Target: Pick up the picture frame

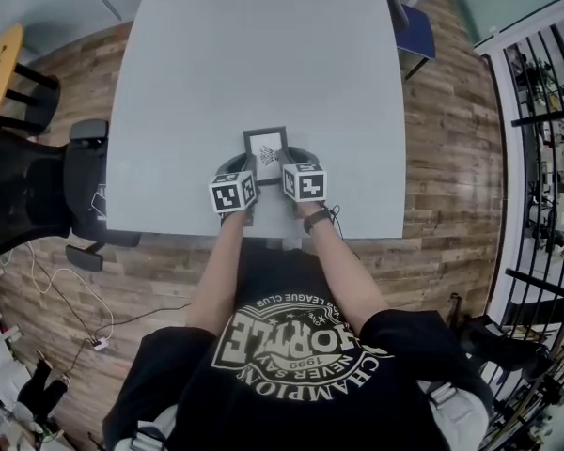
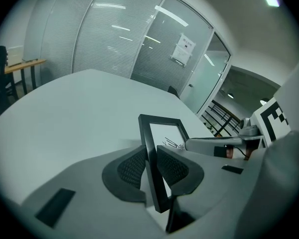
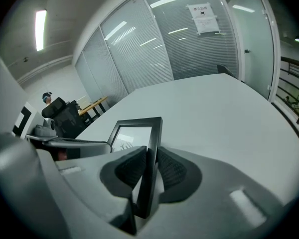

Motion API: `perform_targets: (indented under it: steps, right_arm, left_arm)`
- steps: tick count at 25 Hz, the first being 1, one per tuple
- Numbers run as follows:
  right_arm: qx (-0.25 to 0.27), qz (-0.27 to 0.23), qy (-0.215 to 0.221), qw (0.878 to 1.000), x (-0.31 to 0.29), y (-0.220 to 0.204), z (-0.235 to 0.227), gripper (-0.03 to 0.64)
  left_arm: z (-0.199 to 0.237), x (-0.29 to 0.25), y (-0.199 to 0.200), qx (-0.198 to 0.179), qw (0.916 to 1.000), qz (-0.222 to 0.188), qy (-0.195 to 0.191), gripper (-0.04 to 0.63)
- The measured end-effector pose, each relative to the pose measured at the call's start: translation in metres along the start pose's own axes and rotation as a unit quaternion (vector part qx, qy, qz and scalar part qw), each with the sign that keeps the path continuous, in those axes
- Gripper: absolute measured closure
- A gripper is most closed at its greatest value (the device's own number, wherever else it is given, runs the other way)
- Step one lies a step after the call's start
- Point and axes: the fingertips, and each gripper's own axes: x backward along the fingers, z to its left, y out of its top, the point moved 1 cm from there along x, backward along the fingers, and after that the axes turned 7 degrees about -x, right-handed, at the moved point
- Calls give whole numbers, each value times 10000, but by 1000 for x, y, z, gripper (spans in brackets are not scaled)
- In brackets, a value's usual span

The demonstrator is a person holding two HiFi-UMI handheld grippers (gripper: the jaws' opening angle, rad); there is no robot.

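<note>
Head view: a person in a black printed shirt reaches both forearms over the near edge of a grey table (image 1: 263, 54). The left gripper (image 1: 247, 167) and right gripper (image 1: 287, 163) sit side by side, marker cubes up, with the small black frame (image 1: 265, 143) between their tips, over the near middle of the tabletop. From above the jaws are covered by the cubes, and whether the frame rests on the table cannot be told. Wood floor (image 1: 442, 158) surrounds the table, and a black chair (image 1: 38, 191) stands at the left.

Left gripper view: here the grip is plain. The textured pads (image 2: 132, 168) are drawn in narrow and press on the frame's left side bar, one on each face. The frame stands upright, slightly tilted, its glass showing a dark sketch. The right gripper comes in from the right, reaching the frame's far side. A glass wall (image 2: 114, 39) with a paper notice (image 2: 183, 48) runs behind the table.

Right gripper view: its own pads clamp the frame's right side bar in the same narrow way, the bar seen nearly edge-on. The left gripper shows at the left, and past it the chair and a wooden desk (image 3: 92, 105), which the other gripper view shows only faintly.
</note>
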Motion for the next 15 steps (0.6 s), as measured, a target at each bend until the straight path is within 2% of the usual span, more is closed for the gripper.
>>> perform_targets:
  steps: [9, 15]
  right_arm:
    - [180, -664, 82, 9976, 43, 45, 1, 546]
    - [227, -1289, 191, 9912, 80, 85, 9, 548]
  left_arm:
    - [-33, 23, 49, -507, 9971, -559, 14, 521]
    - [-56, 51, 96, -938, 9895, -1101, 21, 520]
